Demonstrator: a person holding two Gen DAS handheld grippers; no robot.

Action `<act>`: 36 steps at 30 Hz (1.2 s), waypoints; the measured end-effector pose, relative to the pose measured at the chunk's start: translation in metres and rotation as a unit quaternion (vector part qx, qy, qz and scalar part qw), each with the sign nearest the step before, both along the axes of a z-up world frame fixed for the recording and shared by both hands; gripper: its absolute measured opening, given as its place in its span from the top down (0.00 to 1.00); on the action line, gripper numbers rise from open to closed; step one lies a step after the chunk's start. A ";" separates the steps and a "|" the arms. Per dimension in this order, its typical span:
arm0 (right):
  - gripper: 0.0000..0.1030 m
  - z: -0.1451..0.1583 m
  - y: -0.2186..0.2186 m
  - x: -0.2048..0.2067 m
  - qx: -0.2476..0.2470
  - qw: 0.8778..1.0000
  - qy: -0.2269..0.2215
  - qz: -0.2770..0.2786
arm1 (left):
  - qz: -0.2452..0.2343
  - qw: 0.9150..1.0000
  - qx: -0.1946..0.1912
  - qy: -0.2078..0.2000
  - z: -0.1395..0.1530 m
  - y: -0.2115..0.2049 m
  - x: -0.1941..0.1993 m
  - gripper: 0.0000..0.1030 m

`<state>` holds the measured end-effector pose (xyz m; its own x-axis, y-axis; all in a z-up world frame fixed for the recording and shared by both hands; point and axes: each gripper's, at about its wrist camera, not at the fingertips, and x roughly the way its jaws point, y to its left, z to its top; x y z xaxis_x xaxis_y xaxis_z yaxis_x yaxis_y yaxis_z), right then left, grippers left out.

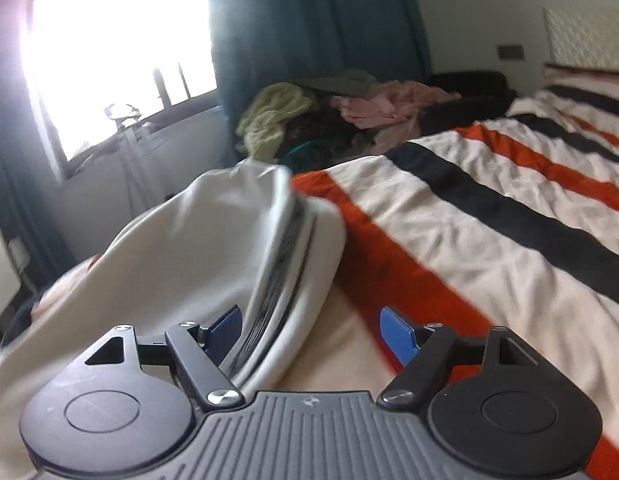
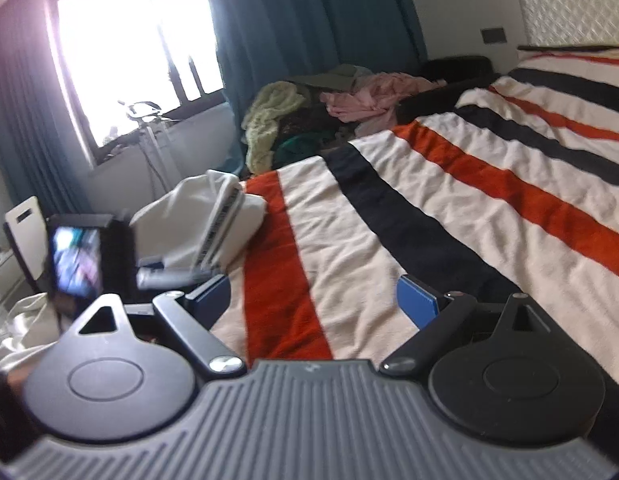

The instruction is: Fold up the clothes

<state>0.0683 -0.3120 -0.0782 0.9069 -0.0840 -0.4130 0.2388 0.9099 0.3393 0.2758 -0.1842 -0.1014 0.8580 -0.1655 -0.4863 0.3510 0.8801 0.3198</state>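
While both tools are held low over the bed, their blue fingers are spread wide apart and nothing is pinched between them. The left gripper (image 1: pixel 313 330) is placed right at a white garment (image 1: pixel 213 264) with dark stripes along its folded edge. The garment is bunched up at the near corner of the bed, and its edge is seen just beside the left blue finger (image 1: pixel 225 330); whether the two touch cannot be told, because the picture is blurred.

The right gripper (image 2: pixel 313 296) is held over the striped blanket (image 2: pixel 449 216), which is spread across the bed in white, orange and black bands. From this side, the white garment (image 2: pixel 197 216) is seen off to the left, apart from the right gripper's fingers.

A pile of clothes (image 2: pixel 317 116), green, pink and dark, is heaped past the far side of the bed, in front of a teal curtain (image 2: pixel 309 16). A bright window (image 1: pixel 113 48) is seen to the left.
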 end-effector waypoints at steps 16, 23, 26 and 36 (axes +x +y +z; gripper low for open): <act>0.11 -0.052 -0.025 0.034 -0.005 0.997 0.007 -0.076 | 0.036 0.998 -0.035 0.036 -0.032 -0.008 0.131 0.91; 0.12 -0.057 -0.020 0.038 -0.041 0.992 -0.010 -0.117 | -0.026 0.995 -0.095 -0.015 0.051 0.021 0.037 0.94; 0.12 -0.053 -0.018 0.032 -0.045 0.991 -0.025 -0.124 | -0.052 0.991 -0.122 -0.023 0.080 0.035 -0.015 0.94; 0.11 -0.025 -0.012 -0.019 0.056 0.994 -0.067 -0.059 | -0.041 0.985 -0.158 0.058 0.063 0.095 -0.151 0.93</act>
